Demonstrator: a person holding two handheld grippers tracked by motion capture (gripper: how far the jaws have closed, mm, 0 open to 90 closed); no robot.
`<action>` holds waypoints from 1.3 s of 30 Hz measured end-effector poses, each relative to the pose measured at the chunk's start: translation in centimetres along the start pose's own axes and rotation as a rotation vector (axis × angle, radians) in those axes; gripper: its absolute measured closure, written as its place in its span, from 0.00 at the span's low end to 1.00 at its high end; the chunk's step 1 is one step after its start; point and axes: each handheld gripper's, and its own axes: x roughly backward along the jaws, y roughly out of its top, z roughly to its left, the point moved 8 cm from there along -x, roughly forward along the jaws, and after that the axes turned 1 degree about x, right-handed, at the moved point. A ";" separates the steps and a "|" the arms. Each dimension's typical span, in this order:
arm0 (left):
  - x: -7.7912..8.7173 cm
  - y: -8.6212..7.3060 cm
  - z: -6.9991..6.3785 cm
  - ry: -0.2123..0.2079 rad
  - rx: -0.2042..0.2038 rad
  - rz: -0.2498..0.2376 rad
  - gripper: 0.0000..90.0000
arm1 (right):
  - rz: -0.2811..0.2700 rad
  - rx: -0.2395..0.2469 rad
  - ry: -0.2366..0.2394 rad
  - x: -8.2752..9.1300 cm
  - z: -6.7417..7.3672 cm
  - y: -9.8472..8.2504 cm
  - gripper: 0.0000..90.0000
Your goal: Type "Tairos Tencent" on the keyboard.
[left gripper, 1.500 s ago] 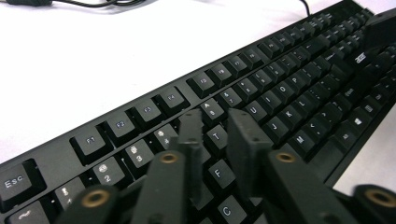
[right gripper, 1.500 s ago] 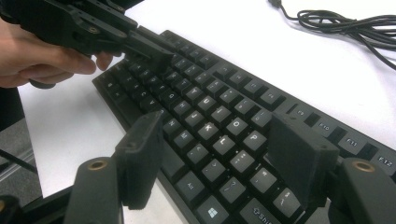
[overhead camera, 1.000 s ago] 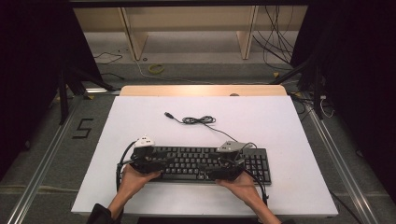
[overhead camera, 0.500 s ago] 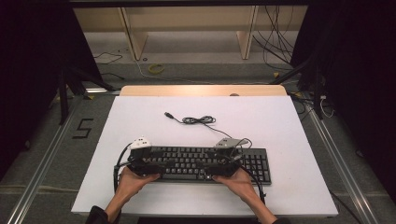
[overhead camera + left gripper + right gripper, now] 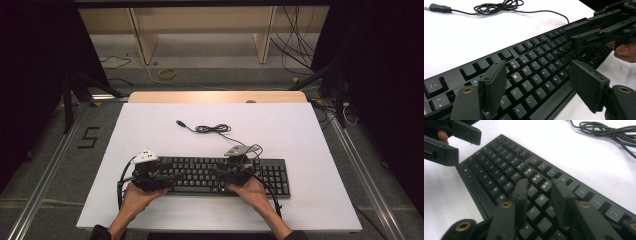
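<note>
Left hand-held gripper [image 5: 536,87] opening; right hand-held gripper [image 5: 537,197] apparently closing.

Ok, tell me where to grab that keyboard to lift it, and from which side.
Grip the keyboard at its two short ends, one gripper per end, jaws closing over the thin edge from outside. It is long, flat and lies flush on the table, so the long edges offer less balance. Keep clear of its cable at the far side. Probably the steadiest hold.
</note>
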 end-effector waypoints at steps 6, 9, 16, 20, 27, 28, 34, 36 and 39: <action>0.3 -0.1 -0.1 -0.004 0.002 -0.008 0.32 | 0.015 0.015 -0.006 -0.8 0.0 0.0 0.92; 0.5 -0.2 -0.1 -0.005 0.002 -0.011 0.32 | 0.032 0.020 -0.012 -1.2 0.0 -0.2 0.97; 0.8 -0.3 -0.1 -0.003 0.002 -0.027 0.32 | 0.050 0.021 -0.022 -1.7 -0.2 -0.5 1.00; 0.9 -0.4 -0.1 -0.003 0.000 -0.030 0.32 | 0.063 0.019 -0.021 -1.9 -0.2 -0.6 1.00; 1.2 -0.6 0.1 -0.001 0.002 -0.036 0.33 | 0.075 0.020 -0.023 -2.2 -0.2 -0.8 1.00; 1.3 -0.6 0.1 -0.001 0.003 -0.037 0.33 | 0.077 0.022 -0.024 -2.2 -0.2 -0.9 1.00; 1.4 -0.7 0.1 -0.003 0.006 -0.039 0.33 | 0.079 0.022 -0.027 -2.3 -0.3 -0.9 1.00; 1.3 -0.7 0.1 0.000 0.007 -0.037 0.33 | 0.085 0.021 -0.026 -2.4 -0.3 -1.1 1.00; 1.3 -0.7 0.2 0.007 0.007 -0.034 0.33 | 0.095 0.031 -0.031 -2.6 -0.3 -1.2 1.00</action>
